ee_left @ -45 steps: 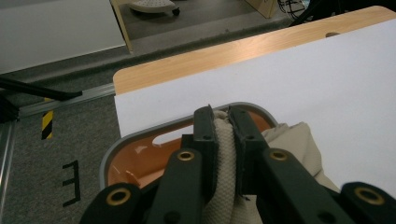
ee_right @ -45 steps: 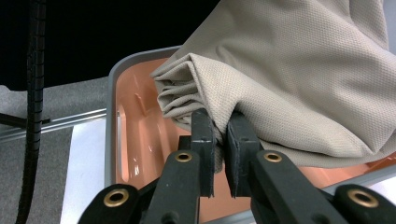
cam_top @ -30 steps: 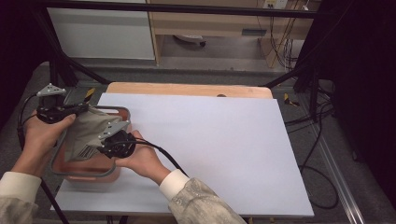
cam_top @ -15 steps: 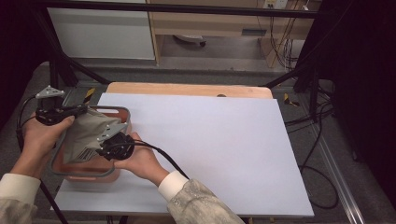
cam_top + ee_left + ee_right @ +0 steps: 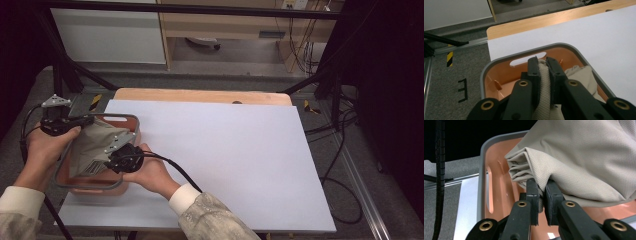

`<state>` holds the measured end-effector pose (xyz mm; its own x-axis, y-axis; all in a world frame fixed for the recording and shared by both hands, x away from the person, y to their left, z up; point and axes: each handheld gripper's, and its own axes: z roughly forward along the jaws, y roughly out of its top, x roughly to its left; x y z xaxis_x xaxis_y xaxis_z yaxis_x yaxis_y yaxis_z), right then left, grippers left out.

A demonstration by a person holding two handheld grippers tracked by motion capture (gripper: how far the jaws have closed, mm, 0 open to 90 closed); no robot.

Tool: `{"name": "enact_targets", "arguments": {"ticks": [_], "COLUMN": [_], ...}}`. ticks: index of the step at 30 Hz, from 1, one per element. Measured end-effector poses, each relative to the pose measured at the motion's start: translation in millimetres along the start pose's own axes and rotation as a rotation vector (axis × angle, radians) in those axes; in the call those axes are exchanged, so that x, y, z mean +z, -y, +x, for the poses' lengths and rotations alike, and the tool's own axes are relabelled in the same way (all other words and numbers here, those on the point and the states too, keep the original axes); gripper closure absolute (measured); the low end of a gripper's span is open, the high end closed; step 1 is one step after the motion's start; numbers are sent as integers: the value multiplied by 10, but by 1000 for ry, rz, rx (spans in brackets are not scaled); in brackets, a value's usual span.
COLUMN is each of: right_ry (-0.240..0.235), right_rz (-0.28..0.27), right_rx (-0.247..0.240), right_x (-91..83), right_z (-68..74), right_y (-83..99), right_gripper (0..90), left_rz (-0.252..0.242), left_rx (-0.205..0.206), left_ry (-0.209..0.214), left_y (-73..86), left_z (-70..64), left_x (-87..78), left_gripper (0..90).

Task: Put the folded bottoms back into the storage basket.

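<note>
Both grippers sit a little farther toward the person's left than a second ago, and the beige cloth [image 5: 95, 147] has been drawn more tautly between them above the basket [image 5: 131, 120]. One cloth shows, a single piece of fine-woven beige fabric, spread over the one orange basket with its grey rim; its long axis runs roughly from the far left corner of the basket toward the near right, between the two holds. Left gripper [image 5: 543, 65] has its jaws pressed together on a bunched fold of the cloth just inside the basket's far wall, below the slot handle. Right gripper [image 5: 541, 185] likewise pinches the cloth at a gathered edge, with folds bulging above its jaws and the basket's orange floor beneath. Two hands hold the two grippers, one at each side of the basket. Basket stands at the left near part of the white table top [image 5: 225, 150], which lies on a wooden board [image 5: 200, 95].
</note>
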<state>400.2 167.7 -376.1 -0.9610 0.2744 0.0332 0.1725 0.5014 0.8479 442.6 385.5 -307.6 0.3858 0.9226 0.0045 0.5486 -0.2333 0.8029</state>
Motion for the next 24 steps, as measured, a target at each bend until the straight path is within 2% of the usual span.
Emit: {"name": "enact_targets", "arguments": {"ticks": [11, 12, 13, 14, 15, 17, 20, 24], "right_ry": [4, 4, 5, 9, 6, 17, 26, 54], "right_rz": [23, 24, 30, 37, 51, 40, 1, -21], "right_rx": [9, 11, 15, 27, 43, 62, 65, 51], "right_x": [33, 34, 38, 44, 46, 3, -168, -446], "right_z": [-39, -39, -40, -44, -56, -56, -43, -31], "right_y": [32, 31, 31, 35, 41, 39, -1, -39], "right_gripper": [831, 828, 819, 792, 739, 631, 512, 353], "left_rz": [16, 18, 27, 33, 34, 7, -19, -50], "left_rx": [-15, -10, 13, 35, 35, 12, 13, 16], "left_ry": [-5, -9, -20, -36, -44, -55, -57, -47], "left_y": [46, 49, 55, 63, 72, 88, 85, 60], "left_z": [26, 24, 16, 9, 2, -4, -49, -167], "left_x": [108, 117, 131, 144, 157, 145, 101, 39], "left_gripper": [825, 823, 813, 788, 741, 624, 536, 448]}}
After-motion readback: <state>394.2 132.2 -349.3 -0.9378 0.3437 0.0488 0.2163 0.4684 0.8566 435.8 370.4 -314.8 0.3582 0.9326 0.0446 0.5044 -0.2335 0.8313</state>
